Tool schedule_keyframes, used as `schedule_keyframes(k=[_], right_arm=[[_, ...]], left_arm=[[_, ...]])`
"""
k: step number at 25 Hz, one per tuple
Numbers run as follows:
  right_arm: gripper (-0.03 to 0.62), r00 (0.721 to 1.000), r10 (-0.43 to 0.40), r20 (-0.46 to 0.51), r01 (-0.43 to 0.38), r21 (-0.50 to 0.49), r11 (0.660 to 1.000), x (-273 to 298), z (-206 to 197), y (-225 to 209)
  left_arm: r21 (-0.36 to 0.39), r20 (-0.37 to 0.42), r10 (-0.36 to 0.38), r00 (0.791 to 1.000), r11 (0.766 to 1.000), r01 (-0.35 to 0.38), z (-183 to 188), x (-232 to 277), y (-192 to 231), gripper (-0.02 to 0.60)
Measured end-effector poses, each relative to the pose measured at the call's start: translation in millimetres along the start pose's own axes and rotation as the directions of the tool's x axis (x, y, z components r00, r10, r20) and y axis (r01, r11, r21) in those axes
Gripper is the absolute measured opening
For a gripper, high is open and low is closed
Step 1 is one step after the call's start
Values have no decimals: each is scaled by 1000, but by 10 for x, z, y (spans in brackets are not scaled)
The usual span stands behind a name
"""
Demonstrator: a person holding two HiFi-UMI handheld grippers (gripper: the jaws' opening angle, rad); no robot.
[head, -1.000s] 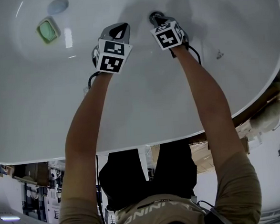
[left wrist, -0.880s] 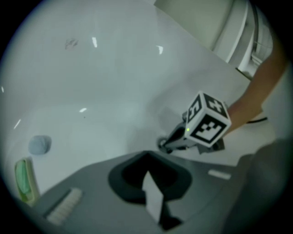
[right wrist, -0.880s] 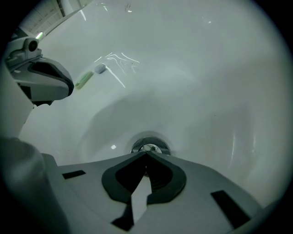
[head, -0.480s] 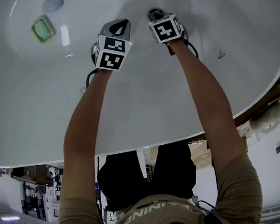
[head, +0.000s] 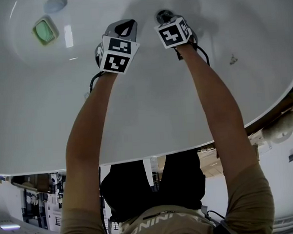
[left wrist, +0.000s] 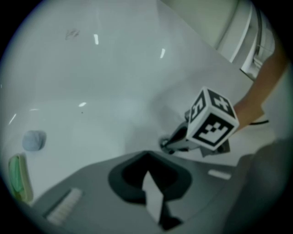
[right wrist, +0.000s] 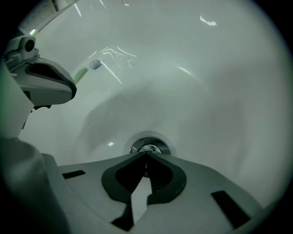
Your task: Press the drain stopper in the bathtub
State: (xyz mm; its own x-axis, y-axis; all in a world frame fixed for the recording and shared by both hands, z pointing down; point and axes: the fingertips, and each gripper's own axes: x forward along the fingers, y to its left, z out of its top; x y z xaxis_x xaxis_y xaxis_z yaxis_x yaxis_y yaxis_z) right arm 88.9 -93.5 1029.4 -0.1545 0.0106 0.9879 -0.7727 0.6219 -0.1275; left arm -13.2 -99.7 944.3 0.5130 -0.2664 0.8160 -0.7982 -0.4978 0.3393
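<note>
1. Right gripper (right wrist: 146,158): jaws clenched tip to tip, with nothing held between them. The joined tip sits at the near rim of the drain stopper (right wrist: 149,147) (touching or just above it: cannot tell).
2. Change recorded: a second ago in the head view, this gripper's marker cube sat slightly further from the stopper. It closed in by half a second ago and has hardly shifted since. Judged meaning: the approach is finished and the press is starting or about to. No sinking of the stopper can be made out.
3. Left gripper (left wrist: 147,157): jaws closed on each other and empty. It is held just beside the right gripper over bare tub floor, much where it was a second ago, and takes no part in the press.
4. Drain stopper: a round metal cap set flat in the floor of the bathtub (head: 151,113), directly ahead of the right gripper's tip.
   - Its face points up.
   - Being round, it has no long axis across the floor.
   - Its only axis runs straight down into the drain, so the push likely needs to follow that line (a slanted push may slide off the rim).
5. Other contents: a green block (head: 44,30) and a pale blue oval (head: 56,4) lie on the tub floor, well apart to the left.
</note>
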Motion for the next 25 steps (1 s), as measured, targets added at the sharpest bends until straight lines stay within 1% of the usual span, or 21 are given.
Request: schedule_keyframes(k=[3,5,8,12,17,22,25], right_arm=[[14,999,-14,46,13,18,1000,-58,27,-14],[14,997,-24,74,23,11,1000,-123,-5,6],[14,998,-34,55,36,-29,999,-227,-98,57],[14,997,-26,74,27,-12,1000,-476,-112,118],[14,995,-15,97,21,-69,997,-695,-10,152],[14,994,-14,110,22,-71,997,-955,34,177],[14,993,-13,114,22,-76,997,-1212,64,239]], left_arm=[[4,2,8,1000,1000,-8,27,-19,3,2],[4,2,5,1000,1000,-5,47,-61,-48,2],[-7,-5,-1,1000,1000,1,94,-166,-120,2],[-29,-16,-5,1000,1000,5,114,-296,-172,2],[-50,-5,19,1000,999,-19,189,-403,-149,2],[-35,7,15,1000,999,-14,301,-583,-287,2],[-18,10,15,1000,1000,-15,383,-771,-369,2]])
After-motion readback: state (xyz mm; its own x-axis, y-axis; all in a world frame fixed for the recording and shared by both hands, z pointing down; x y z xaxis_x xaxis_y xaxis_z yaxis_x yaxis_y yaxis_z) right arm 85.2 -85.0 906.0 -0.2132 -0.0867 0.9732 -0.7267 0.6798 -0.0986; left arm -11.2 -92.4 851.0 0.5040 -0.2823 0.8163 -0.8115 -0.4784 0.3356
